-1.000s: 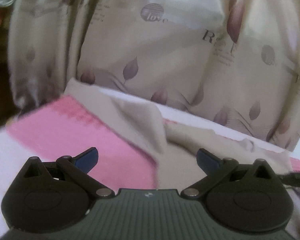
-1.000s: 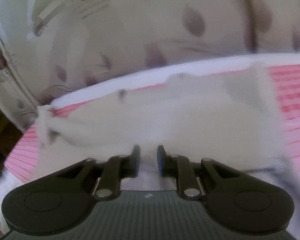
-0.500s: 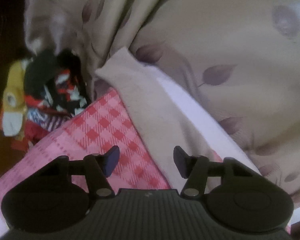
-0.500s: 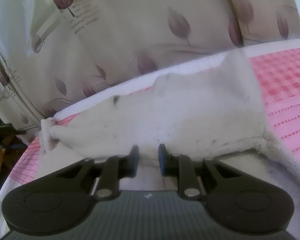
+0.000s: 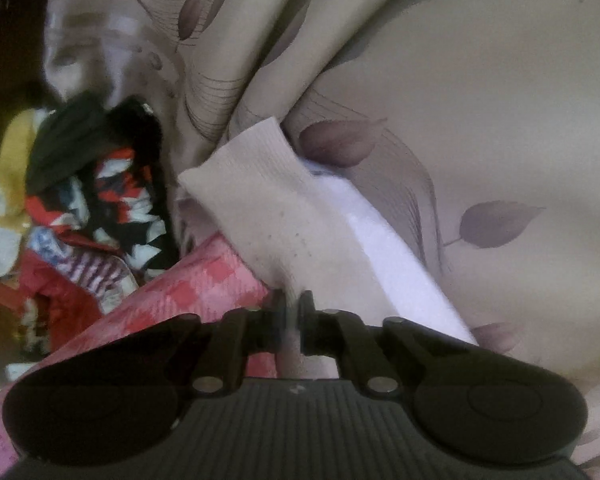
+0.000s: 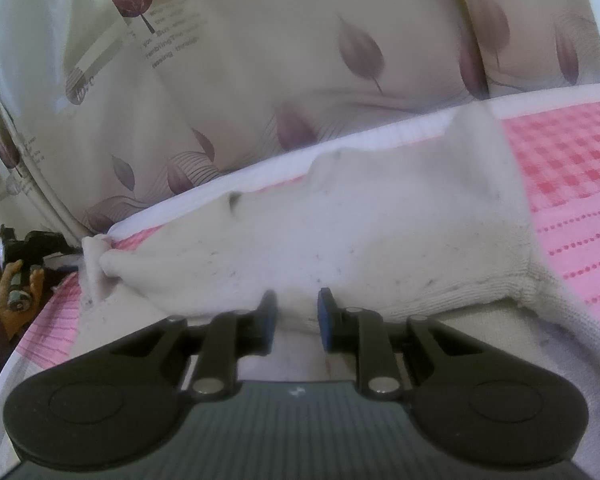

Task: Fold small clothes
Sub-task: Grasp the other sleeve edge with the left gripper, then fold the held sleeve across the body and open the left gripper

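A small cream knit garment lies on a pink checked cloth over the table. In the left wrist view one end of the garment lies along the table's far edge. My left gripper is shut on that end of the garment, with fabric pinched between the fingers. My right gripper is shut on a folded edge of the garment, its blue pads still a little apart with fabric between them.
A beige curtain with purple leaves hangs right behind the table and also shows in the left wrist view. A pile of coloured clothes lies left of the table. Dark clutter sits off the table's left end.
My left gripper swung left to the garment's end and closed on it; it was open before. My right gripper stayed closed on the garment and barely moved.
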The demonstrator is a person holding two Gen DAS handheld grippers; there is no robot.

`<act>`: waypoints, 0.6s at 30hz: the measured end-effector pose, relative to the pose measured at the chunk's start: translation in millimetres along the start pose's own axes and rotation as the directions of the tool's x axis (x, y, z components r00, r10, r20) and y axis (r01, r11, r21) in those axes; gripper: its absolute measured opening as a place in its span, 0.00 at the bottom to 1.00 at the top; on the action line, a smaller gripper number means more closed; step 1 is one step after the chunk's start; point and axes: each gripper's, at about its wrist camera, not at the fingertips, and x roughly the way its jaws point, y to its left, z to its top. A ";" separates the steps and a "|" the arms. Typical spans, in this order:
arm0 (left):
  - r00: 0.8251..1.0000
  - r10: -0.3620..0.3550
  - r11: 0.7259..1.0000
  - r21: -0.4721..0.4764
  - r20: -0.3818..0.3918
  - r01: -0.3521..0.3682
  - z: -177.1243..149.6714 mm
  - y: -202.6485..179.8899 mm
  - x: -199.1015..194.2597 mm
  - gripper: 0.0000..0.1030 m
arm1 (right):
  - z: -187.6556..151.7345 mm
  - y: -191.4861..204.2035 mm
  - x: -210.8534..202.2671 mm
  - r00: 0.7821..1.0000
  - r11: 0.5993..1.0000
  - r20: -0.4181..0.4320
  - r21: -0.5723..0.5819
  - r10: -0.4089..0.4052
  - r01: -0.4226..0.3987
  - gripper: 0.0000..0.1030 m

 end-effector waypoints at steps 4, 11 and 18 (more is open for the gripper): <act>0.998 0.008 0.999 0.034 0.069 -0.011 -2.5 -8.7 -14.6 0.05 | 0.6 -2.3 -0.5 1.000 1.000 0.002 0.012 0.010 -0.010 0.22; 0.964 -0.161 0.938 0.337 0.211 0.083 -25.8 -110.6 -116.2 0.04 | 0.6 -13.4 -4.4 0.999 0.996 0.024 0.085 0.030 -0.032 0.23; 0.923 -0.372 0.811 0.519 0.101 0.270 -110.4 -228.9 -189.5 0.03 | -1.0 -23.8 -19.2 0.993 0.988 0.112 0.146 0.035 -0.052 0.56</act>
